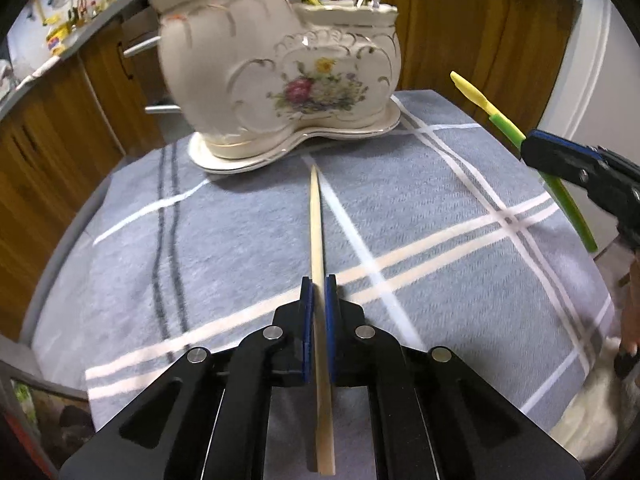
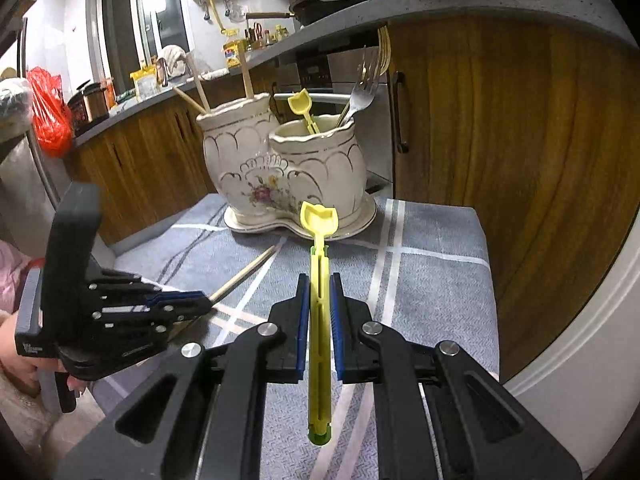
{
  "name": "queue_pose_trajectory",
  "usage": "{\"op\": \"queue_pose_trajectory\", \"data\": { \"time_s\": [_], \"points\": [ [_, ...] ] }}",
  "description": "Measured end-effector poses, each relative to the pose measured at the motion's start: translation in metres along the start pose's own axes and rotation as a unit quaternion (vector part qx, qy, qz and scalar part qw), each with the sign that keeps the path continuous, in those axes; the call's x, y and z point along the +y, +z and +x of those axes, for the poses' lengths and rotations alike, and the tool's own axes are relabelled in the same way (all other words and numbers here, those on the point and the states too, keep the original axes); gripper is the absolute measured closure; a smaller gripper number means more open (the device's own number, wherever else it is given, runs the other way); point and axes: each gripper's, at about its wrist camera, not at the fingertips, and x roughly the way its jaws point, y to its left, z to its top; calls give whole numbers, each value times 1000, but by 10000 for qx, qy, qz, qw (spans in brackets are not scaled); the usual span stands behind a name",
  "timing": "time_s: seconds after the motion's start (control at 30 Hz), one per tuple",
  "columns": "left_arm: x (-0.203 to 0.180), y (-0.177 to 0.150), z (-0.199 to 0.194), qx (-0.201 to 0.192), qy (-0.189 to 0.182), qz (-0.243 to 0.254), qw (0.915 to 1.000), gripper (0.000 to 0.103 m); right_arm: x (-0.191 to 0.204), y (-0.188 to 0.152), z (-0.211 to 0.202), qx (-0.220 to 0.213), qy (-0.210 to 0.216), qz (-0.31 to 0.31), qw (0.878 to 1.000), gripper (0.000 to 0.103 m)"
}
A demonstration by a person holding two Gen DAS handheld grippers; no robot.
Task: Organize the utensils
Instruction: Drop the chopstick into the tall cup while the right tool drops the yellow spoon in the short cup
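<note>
Left wrist: ceramic holder (image 1: pixel 280 76) stands beyond the gripped chopstick (image 1: pixel 318 264).

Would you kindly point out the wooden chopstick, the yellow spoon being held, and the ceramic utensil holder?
wooden chopstick (image 1: pixel 316 240), left wrist view, mid-shaft ahead of the tool.
yellow spoon (image 2: pixel 319 220), right wrist view, on its bowl.
ceramic utensil holder (image 2: pixel 316 168), right wrist view, on the shorter pot's wall.
</note>
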Motion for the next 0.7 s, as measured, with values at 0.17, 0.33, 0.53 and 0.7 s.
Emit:
{"op": "queue_pose_trajectory", "data": {
  "time_s": [0.17, 0.33, 0.53, 0.7],
  "points": [
    [9, -12, -29, -538, -249, 87, 9982, 97, 1, 7, -7, -305, -37, 75, 9995, 93],
    [17, -15, -33, -482, -346, 316, 9977, 97, 10, 13, -4, -473, -51, 26, 9989, 93],
    [16, -25, -13, 287, -227, 840, 9958, 96, 19, 15, 11, -298, 22, -40, 9995, 93],
    [26, -19, -9, 424, -316, 722, 9960, 89, 26, 16, 19, -232, 128, -108, 9996, 93]
  ]
}}
